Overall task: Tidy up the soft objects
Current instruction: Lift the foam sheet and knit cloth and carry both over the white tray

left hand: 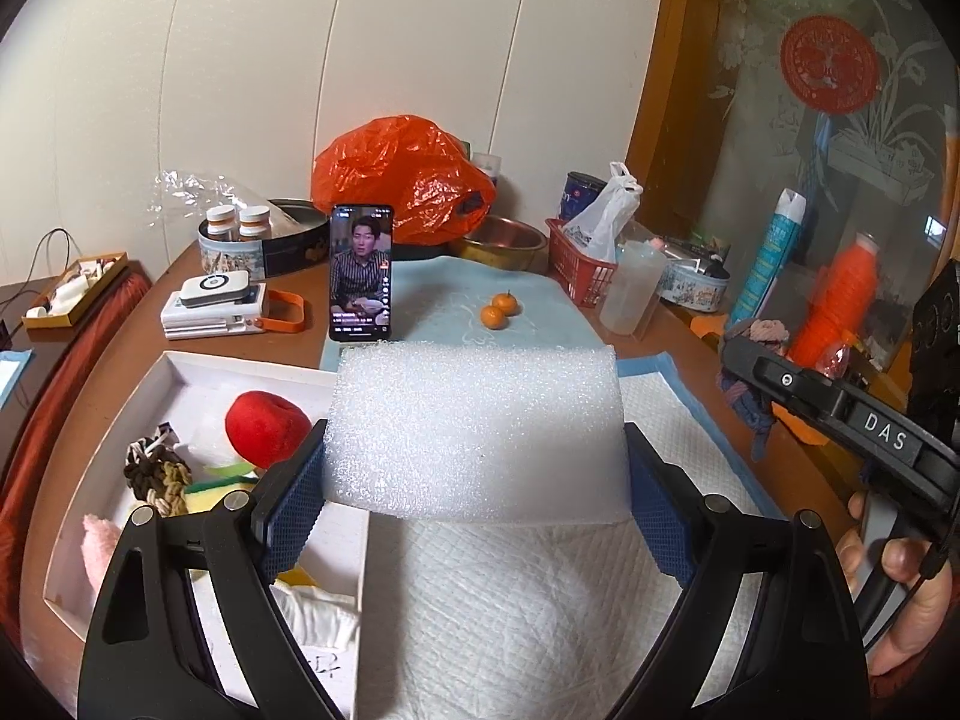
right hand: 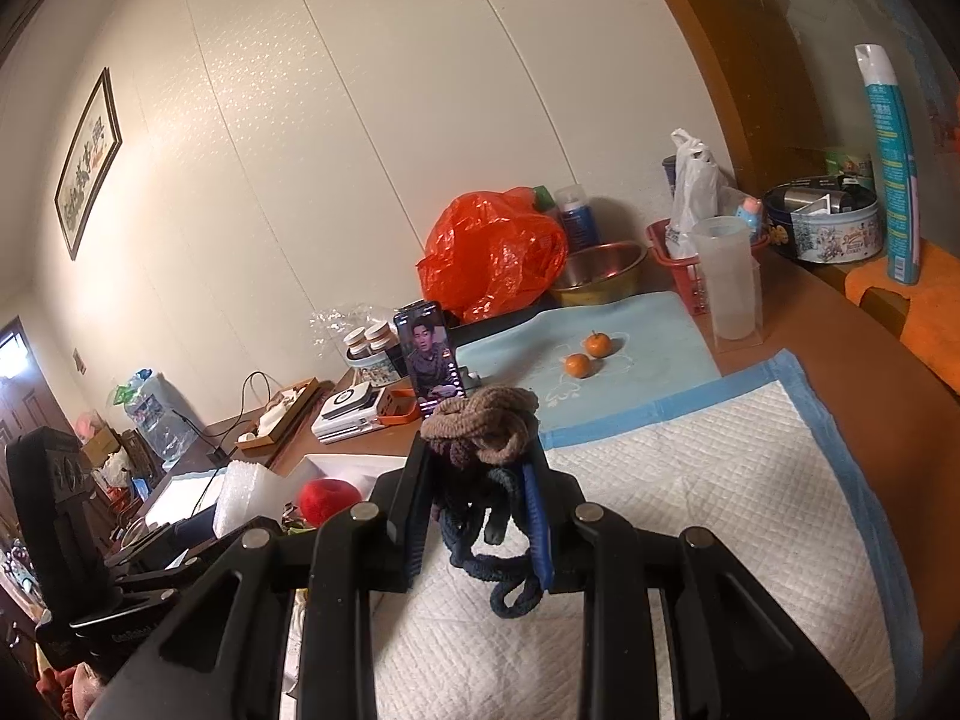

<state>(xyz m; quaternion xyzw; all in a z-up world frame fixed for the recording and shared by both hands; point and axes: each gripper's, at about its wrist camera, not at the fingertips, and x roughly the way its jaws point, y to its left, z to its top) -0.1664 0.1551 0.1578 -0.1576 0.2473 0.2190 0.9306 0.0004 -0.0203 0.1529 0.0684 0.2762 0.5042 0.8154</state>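
Left wrist view: the left gripper (left hand: 474, 504) held a white foam block (left hand: 474, 432) between its blue pads, jaws set wide and pressed on the block's two sides; the block hung above the white quilted pad (left hand: 540, 612), near the right edge of the white box (left hand: 180, 366).
Right wrist view: the right gripper (right hand: 480, 516) was clamped nearly shut on a bundle of knotted cords (right hand: 480, 420), brown on top and dark blue loops dangling below; it too was held above the pad.
Already in the box: a red plush ball (left hand: 264, 426), a braided rope knot (left hand: 159, 474), a pink soft piece (left hand: 99, 540) and some white cloth (left hand: 318, 618); a yellow and green item lay among them, though I could not tell what it was.
Progress: several soft things seemed sorted into the box; the foam block and the cord bundle appeared to be what remained, both lifted and not yet set down.
Open room: the pad under both grippers was bare and wide; the box still showed free floor at its far left.
Edges to mind: the box's right wall stood just beside the left gripper's near finger; an upright phone (left hand: 360, 273) and two small oranges (left hand: 499, 309) stood beyond the foam, well apart from it; the right gripper's body passed near the pad's right border in the left wrist view.
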